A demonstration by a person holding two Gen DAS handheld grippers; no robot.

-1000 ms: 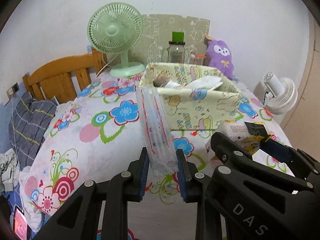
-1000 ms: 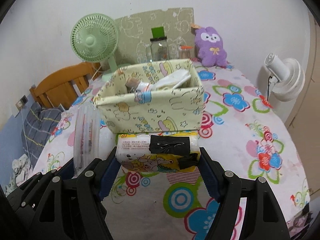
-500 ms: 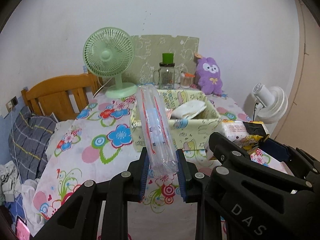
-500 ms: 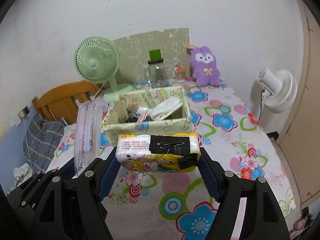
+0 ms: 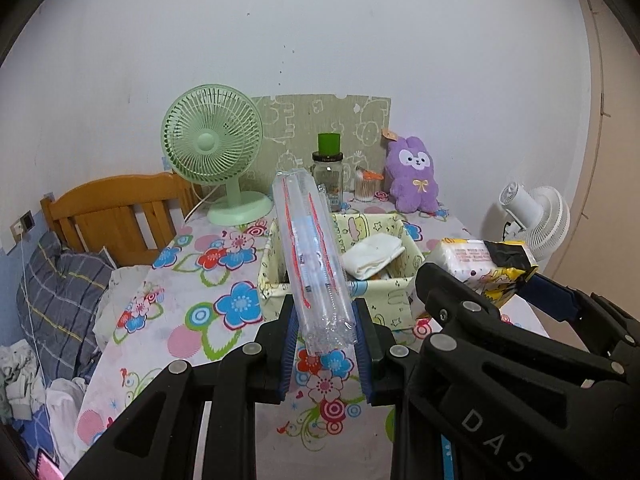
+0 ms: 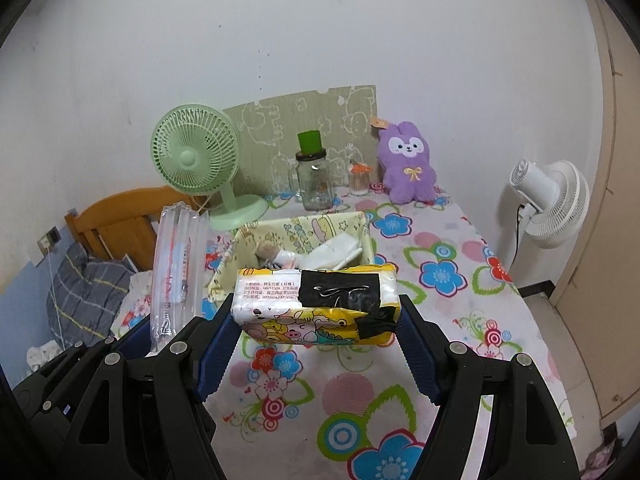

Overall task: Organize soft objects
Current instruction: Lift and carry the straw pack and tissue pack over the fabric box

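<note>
- Your left claw (image 5: 325, 340) is pinching the clear pouch (image 5: 310, 256) by its near end, nearly shut, so it is standing clear of the surface (image 5: 188, 280).
- Your right claw (image 6: 316, 324) is gripping the tissue pack (image 6: 316, 300) across its width, jaws wide.
- You are holding both just short of the bin (image 6: 360, 232), likely for dropping in.

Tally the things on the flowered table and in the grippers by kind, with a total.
Fans on the table: 1, green fan
Glass jars: 2, jar, small jar
Plush toys: 1, purple plush
Fabric bins: 1, bin
Held packs: 2, clear pack, tissue pack
Total: 7
</note>
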